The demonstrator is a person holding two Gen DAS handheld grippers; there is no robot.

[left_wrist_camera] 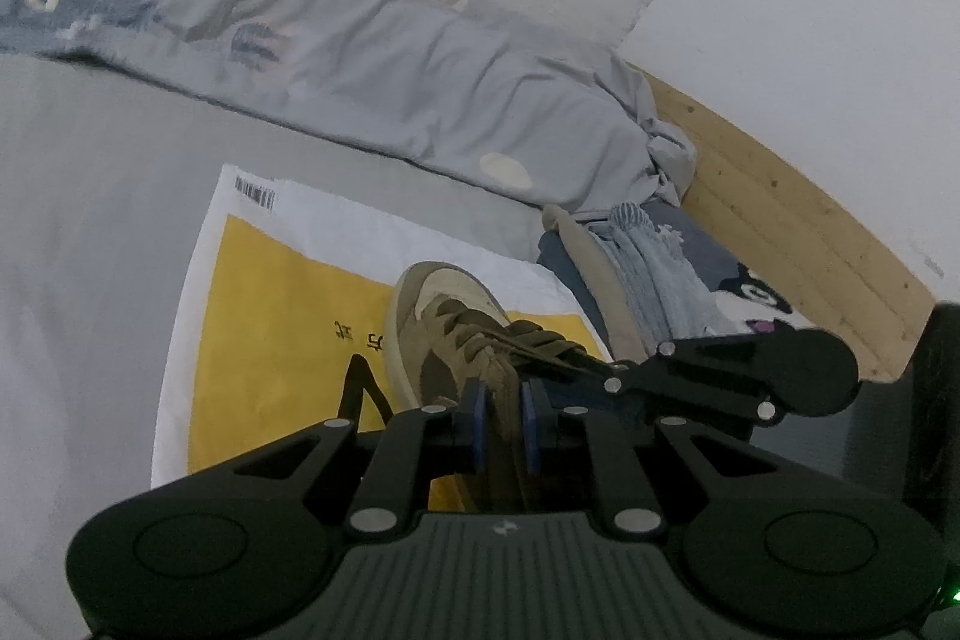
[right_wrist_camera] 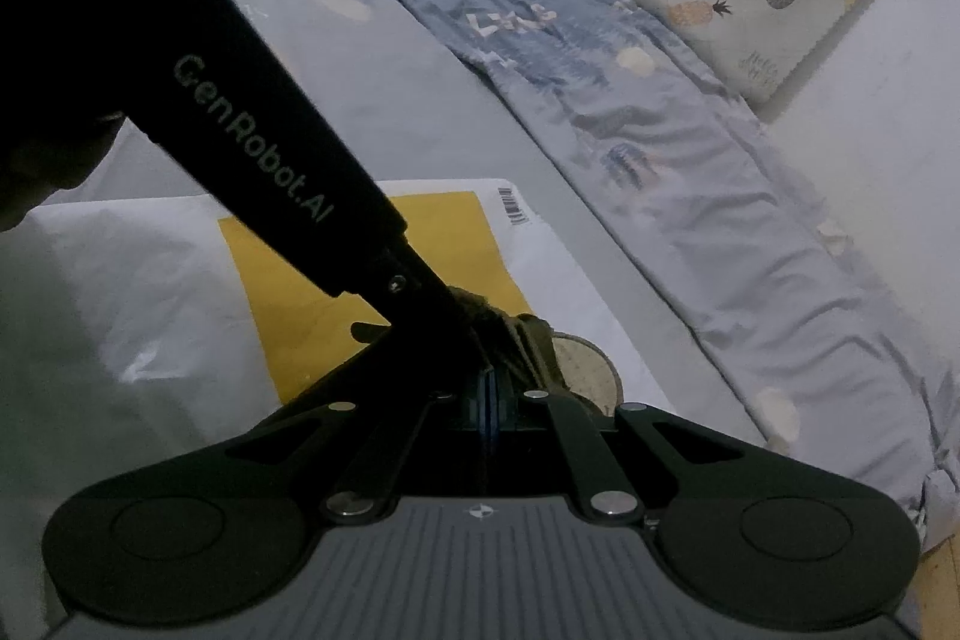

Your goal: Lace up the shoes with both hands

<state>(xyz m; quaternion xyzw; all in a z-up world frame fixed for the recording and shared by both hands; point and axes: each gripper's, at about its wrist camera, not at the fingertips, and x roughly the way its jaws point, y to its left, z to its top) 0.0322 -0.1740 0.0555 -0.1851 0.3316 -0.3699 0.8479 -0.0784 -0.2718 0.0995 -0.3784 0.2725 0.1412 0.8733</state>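
Left claw [left_wrist_camera: 503,424] nearly closed on shoe [left_wrist_camera: 447,334] tongue — right claw [right_wrist_camera: 491,394] pinched shut on lace [left_wrist_camera: 540,343].

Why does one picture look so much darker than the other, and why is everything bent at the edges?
Right wrist view: dim and murky, because the left gripper's dark body crosses the frame in shadow and hides most of the shoe. Left wrist view: brighter, so the shoe on the yellow-and-white bag reads clearly. Both views: fisheye lenses bow straight lines, like the wooden board, and blacken the corners.
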